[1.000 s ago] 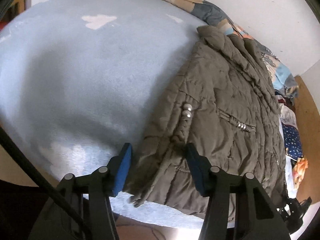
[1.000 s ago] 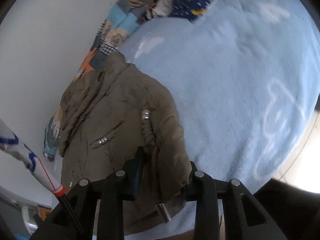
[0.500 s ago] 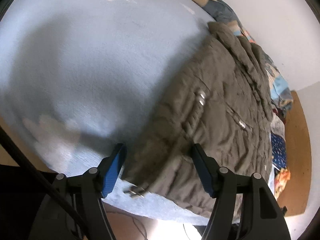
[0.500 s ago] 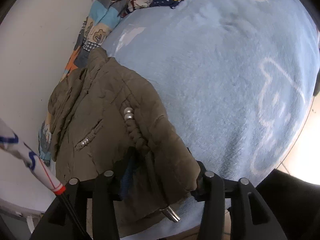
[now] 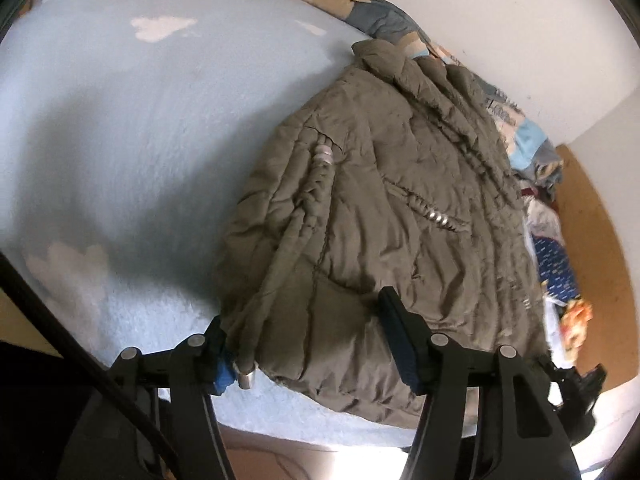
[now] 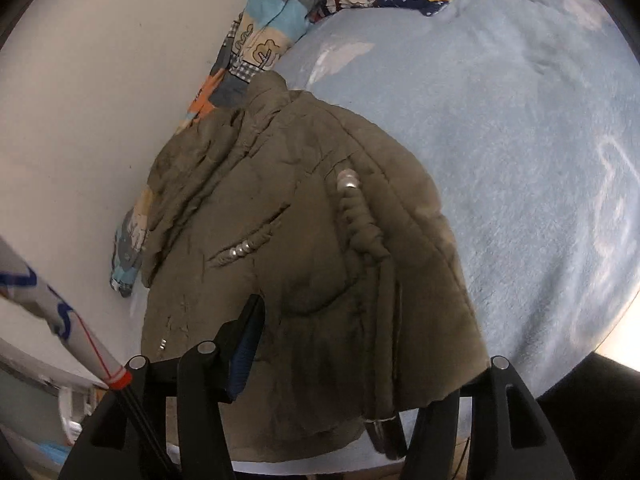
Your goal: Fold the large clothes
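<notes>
An olive-brown padded jacket (image 5: 400, 200) lies on the light blue bed blanket (image 5: 120, 120), collar toward the wall. Its near hem corner fills the gap of my left gripper (image 5: 302, 308), whose jaws are closing. One blue pad rests on top of the fabric and the other is half hidden behind the hem. In the right wrist view the jacket (image 6: 300, 240) drapes its hem across my right gripper (image 6: 360, 340), which stands open. Its left finger lies on the cloth and its right fingertip is hidden under the edge. A beaded drawstring (image 6: 348, 180) lies on the jacket.
A patterned quilt (image 5: 360, 4) runs along the white wall behind the jacket. Mixed clothes (image 5: 556, 260) are piled at the bed's far end beside a wooden board (image 5: 592, 240). A white, blue and red pole (image 6: 60, 312) crosses the lower left. Open blanket (image 6: 500, 140) stretches beside the jacket.
The right gripper, shut on the jacket hem a second ago, has opened wide. The left jaws widened, then narrowed a little. Both grippers have shifted slightly along the hem.
</notes>
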Motion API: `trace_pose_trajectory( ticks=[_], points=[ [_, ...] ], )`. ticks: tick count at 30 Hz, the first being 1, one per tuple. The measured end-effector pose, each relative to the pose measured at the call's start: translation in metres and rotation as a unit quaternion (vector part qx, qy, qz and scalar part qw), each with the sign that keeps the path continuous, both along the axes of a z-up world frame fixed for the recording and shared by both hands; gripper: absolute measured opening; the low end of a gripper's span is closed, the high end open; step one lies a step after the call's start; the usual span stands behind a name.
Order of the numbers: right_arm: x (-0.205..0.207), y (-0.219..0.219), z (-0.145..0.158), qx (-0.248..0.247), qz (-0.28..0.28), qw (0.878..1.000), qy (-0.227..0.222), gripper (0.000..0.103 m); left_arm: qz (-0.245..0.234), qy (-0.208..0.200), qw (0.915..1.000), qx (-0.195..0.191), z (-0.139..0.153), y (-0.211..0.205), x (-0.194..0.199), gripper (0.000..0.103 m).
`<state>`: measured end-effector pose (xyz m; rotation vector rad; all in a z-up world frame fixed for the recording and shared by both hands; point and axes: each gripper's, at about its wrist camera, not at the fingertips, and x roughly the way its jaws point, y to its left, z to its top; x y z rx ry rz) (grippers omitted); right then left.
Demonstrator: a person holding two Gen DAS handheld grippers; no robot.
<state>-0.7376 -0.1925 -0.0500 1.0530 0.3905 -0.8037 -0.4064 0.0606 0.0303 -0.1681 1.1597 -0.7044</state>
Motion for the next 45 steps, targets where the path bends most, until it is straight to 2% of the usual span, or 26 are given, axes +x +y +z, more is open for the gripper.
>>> trace_pose_trajectory(
  ticks=[2,3,5,9,15,23,25,27,28,29,32,36,40,42,45],
  points=[
    [0.004,-0.005,-0.013,0.028,-0.011,0.999,0.036,0.054,0.003,-0.007,0.9998,0.018,-0.004,-0.007,0.000,0.061],
    [0.004,-0.007,-0.018,0.041,-0.014,0.998,0.036,0.053,0.004,-0.007,0.9997,0.025,-0.006,-0.009,0.001,0.061],
    [-0.001,-0.010,-0.022,0.059,-0.025,0.998,0.012,0.053,0.005,-0.015,0.9993,0.034,-0.007,-0.011,0.002,0.061],
    [-0.001,-0.008,-0.023,0.056,-0.031,0.998,0.004,0.054,-0.006,-0.047,0.9967,0.066,-0.007,-0.016,-0.004,0.062],
    [-0.015,-0.005,-0.030,0.063,-0.053,0.996,-0.039,0.055,-0.015,-0.077,0.9927,0.092,-0.007,-0.017,-0.009,0.065],
    [-0.021,-0.007,-0.036,0.083,-0.068,0.992,-0.067,0.055,-0.024,-0.099,0.9881,0.115,-0.007,-0.028,-0.011,0.070],
    [-0.019,-0.010,-0.035,0.088,-0.064,0.992,-0.067,0.055,-0.041,-0.115,0.9853,0.119,-0.004,-0.033,-0.014,0.059],
    [-0.014,-0.011,-0.030,0.079,-0.054,0.994,-0.047,0.039,-0.054,-0.142,0.9806,0.124,0.003,-0.037,-0.021,0.044],
    [-0.012,-0.010,-0.026,0.067,-0.046,0.996,-0.042,0.034,-0.059,-0.153,0.9785,0.125,0.005,-0.039,-0.024,0.039],
    [-0.008,-0.009,-0.021,0.056,-0.040,0.997,-0.037,0.029,-0.067,-0.166,0.9762,0.122,0.009,-0.041,-0.028,0.030],
    [0.004,0.000,0.000,-0.002,-0.024,1.000,0.006,0.026,-0.074,-0.185,0.9719,0.125,0.013,-0.045,-0.033,0.028],
    [0.010,-0.002,-0.005,-0.002,-0.021,0.999,0.029,0.026,-0.067,-0.172,0.9744,0.128,0.005,-0.045,-0.028,0.031],
    [0.013,-0.007,-0.009,0.004,-0.020,0.999,0.044,0.029,-0.059,-0.178,0.9738,0.129,0.001,-0.050,-0.028,0.034],
    [0.016,-0.010,-0.012,0.011,-0.024,0.998,0.053,0.039,-0.054,-0.178,0.9742,0.127,-0.001,-0.049,-0.028,0.038],
    [0.011,-0.018,-0.022,0.037,-0.035,0.998,0.043,0.043,-0.054,-0.170,0.9757,0.127,-0.003,-0.048,-0.025,0.040]
  ],
)
